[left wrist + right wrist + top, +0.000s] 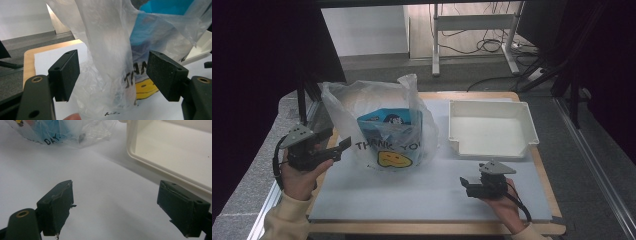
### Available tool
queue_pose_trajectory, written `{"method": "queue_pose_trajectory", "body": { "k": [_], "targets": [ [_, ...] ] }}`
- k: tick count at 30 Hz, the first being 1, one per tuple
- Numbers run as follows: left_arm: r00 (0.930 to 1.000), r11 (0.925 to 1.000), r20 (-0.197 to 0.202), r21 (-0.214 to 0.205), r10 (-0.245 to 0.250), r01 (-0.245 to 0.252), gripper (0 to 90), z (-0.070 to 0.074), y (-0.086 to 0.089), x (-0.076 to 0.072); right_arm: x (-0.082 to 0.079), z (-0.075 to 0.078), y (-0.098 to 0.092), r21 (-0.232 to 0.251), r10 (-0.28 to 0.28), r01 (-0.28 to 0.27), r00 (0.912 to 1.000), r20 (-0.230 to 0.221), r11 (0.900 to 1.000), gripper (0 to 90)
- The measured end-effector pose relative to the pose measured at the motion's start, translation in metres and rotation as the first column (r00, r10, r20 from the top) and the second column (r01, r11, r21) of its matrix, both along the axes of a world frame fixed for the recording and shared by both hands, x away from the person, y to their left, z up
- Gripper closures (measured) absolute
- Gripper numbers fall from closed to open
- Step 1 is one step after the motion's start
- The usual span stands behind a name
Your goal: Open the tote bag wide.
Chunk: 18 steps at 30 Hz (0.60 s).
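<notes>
Left gripper (113, 75) jaws wide around bag (379, 125) handle, not pinching; thin plastic could slip out, tear.

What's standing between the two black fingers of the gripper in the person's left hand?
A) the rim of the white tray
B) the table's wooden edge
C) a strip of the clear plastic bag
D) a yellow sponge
C: in the left gripper view a bunched strip of the plastic bag rises between the left gripper's fingers, which stand apart from it on both sides; the white tray sits off to the right of the bag.
</notes>
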State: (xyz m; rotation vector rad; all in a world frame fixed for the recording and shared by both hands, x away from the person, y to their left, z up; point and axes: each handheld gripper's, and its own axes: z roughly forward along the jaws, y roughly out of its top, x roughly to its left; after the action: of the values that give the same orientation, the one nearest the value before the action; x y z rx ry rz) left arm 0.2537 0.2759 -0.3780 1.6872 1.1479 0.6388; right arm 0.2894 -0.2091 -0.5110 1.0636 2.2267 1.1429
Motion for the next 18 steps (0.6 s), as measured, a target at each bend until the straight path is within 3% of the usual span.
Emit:
{"method": "queue_pose_trajectory", "body": {
  "k": [10,13,14,16,18],
  "targets": [
    [0.9999,0.9999,0.004,0.010,0.011,-0.011,35.8,0.007,-0.002,0.013,0.000,-0.001,0.000,-0.007,-0.006,0.006,1.0000,-0.002,1.0000,14.0],
    [0.9999,0.9999,0.008,0.008,0.012,-0.012,49.8,0.007,-0.002,0.017,0.001,-0.001,-0.001,-0.005,-0.008,0.008,1.0000,-0.002,1.0000,13.9],
    [0.9999,0.9999,0.011,0.007,0.012,-0.012,49.8,0.007,-0.003,0.018,0.001,-0.001,-0.001,-0.005,-0.008,0.008,1.0000,-0.002,1.0000,13.9],
    [0.9999,1.0000,0.010,0.008,0.004,-0.004,63.8,0.006,-0.004,0.021,0.001,-0.001,-0.001,-0.009,-0.013,0.013,0.9999,0.000,0.9999,14.0],
    [0.9999,1.0000,0.011,0.007,-0.003,0.003,71.5,0.006,-0.005,0.022,0.001,-0.001,-0.001,-0.010,-0.015,0.015,0.9999,-0.003,0.9998,14.1]
  ]
}}
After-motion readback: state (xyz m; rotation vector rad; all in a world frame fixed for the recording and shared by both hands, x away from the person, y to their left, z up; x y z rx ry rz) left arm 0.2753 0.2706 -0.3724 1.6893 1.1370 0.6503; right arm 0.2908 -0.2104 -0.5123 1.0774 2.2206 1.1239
